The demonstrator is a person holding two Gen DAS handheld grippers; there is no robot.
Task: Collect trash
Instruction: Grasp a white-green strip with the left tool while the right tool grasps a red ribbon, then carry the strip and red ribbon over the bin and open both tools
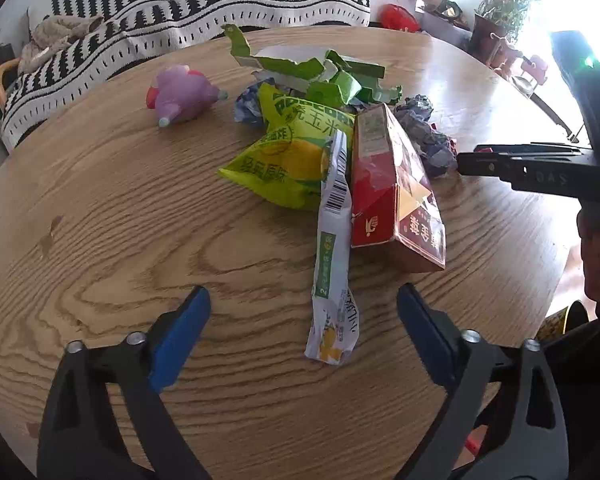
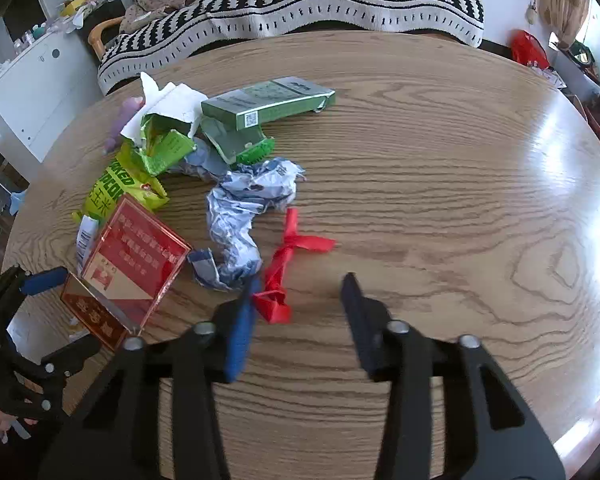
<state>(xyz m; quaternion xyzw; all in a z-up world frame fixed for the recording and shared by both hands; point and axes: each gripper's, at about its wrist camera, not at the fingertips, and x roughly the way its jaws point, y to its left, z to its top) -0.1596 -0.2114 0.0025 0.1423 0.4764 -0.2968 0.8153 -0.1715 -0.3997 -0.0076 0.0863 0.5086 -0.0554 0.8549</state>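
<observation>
A pile of trash lies on the round wooden table (image 1: 120, 208). It holds a red box (image 1: 392, 184), a yellow-green popcorn bag (image 1: 288, 160), a long white wrapper (image 1: 334, 280), torn green cartons (image 1: 320, 76) and crumpled blue-grey paper (image 2: 240, 216). My left gripper (image 1: 303, 296) stands open low over the table, with the wrapper's near end between its blue fingers and untouched. My right gripper (image 2: 303, 280) is open. A red ribbon (image 2: 288, 256) lies in its gap, close against the left finger, while the right finger stands apart from it.
A purple plush toy (image 1: 184, 94) lies at the pile's far left. A flat green box (image 2: 268, 104) rests behind the pile. Beyond the table stands a sofa with a black-and-white striped throw (image 1: 204, 12). Bare wood (image 2: 440, 200) spreads to the right of the ribbon.
</observation>
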